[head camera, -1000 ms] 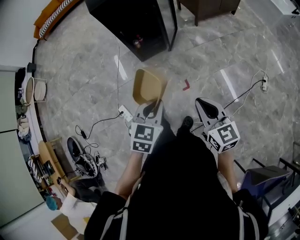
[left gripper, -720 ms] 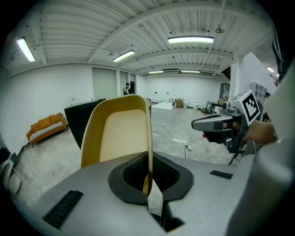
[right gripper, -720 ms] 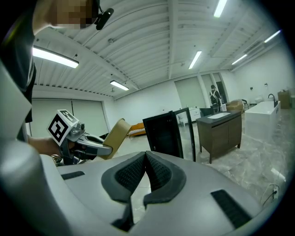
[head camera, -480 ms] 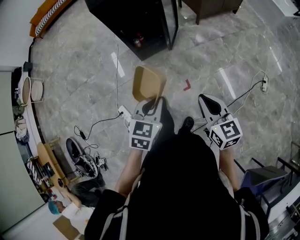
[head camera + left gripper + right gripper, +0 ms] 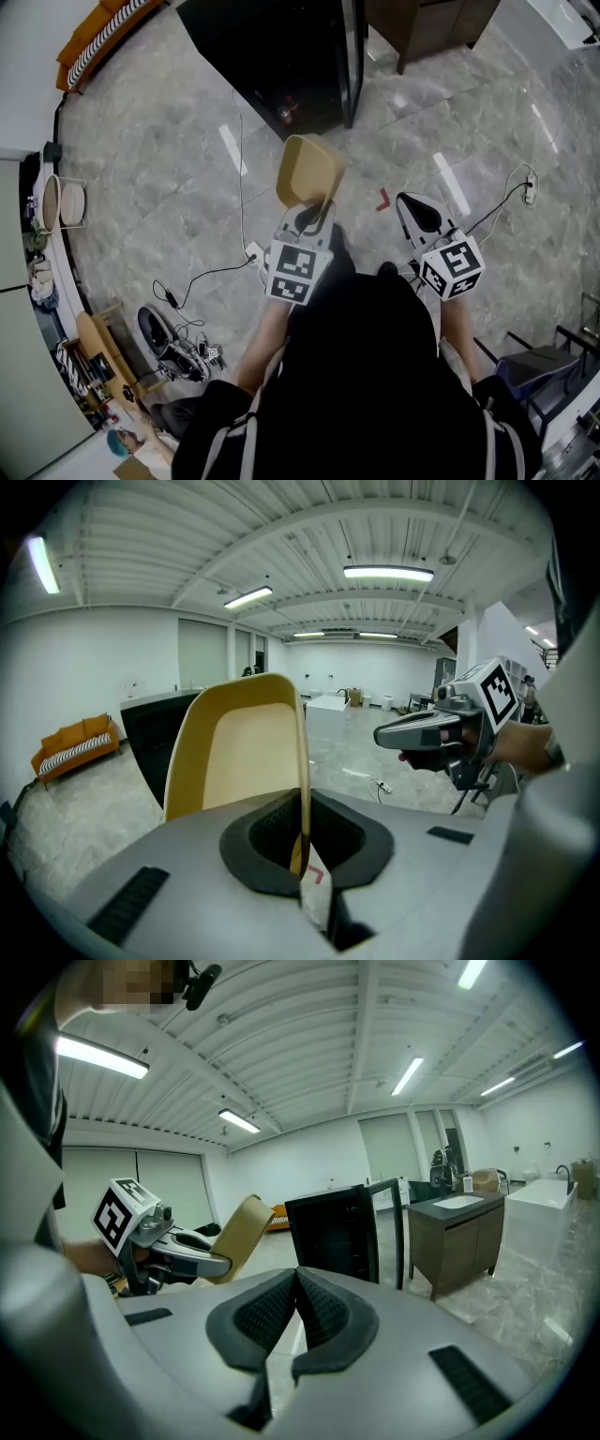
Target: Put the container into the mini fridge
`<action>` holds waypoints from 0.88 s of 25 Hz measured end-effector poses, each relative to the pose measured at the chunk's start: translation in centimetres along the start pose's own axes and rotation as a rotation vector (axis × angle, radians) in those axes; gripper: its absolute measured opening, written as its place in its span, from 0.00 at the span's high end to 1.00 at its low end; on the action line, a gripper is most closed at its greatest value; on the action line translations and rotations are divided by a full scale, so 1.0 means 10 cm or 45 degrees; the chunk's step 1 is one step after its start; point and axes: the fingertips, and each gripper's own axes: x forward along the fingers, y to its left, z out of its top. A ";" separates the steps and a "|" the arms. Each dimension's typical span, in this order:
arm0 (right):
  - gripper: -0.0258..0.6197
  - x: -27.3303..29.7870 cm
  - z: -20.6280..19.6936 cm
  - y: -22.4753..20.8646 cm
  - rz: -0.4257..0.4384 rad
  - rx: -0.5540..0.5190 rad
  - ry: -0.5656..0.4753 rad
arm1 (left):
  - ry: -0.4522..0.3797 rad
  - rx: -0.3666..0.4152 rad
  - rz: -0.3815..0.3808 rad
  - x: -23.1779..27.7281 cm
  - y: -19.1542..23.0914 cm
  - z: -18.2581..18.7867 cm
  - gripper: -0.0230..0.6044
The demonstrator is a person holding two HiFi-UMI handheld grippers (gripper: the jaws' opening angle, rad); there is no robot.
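Observation:
A tan, empty container (image 5: 307, 171) is held up in front of me, its rim clamped between the jaws of my left gripper (image 5: 309, 208), which is shut on it. In the left gripper view the container (image 5: 246, 744) stands upright, open side to the camera. The black mini fridge (image 5: 281, 56) stands ahead on the floor with its glass door (image 5: 352, 56) swung open; it also shows in the right gripper view as the fridge (image 5: 342, 1232). My right gripper (image 5: 418, 214) hangs at the right, jaws shut on nothing, pads touching.
A brown cabinet (image 5: 427, 28) stands right of the fridge. A red mark (image 5: 382, 199) lies on the marble floor. Cables and a power strip (image 5: 251, 251) trail at the left, a plug block (image 5: 529, 187) at the right. An orange sofa (image 5: 98, 33) sits far left.
I have stepped nearer to the fridge: it and the cabinet have grown larger and lower in the head view. Both grippers keep their hold and pose.

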 end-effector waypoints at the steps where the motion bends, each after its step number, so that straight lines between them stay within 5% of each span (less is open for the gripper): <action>1: 0.93 0.11 0.04 0.01 -0.003 -0.003 0.001 | -0.001 0.005 -0.007 0.02 0.09 0.00 0.91; 12: 0.93 0.98 0.24 0.22 -0.041 0.014 0.008 | 0.034 0.060 -0.103 0.17 0.93 -0.08 0.91; 22: 0.93 1.23 0.24 0.18 -0.073 0.061 0.054 | 0.096 0.043 -0.174 0.41 1.18 -0.16 0.91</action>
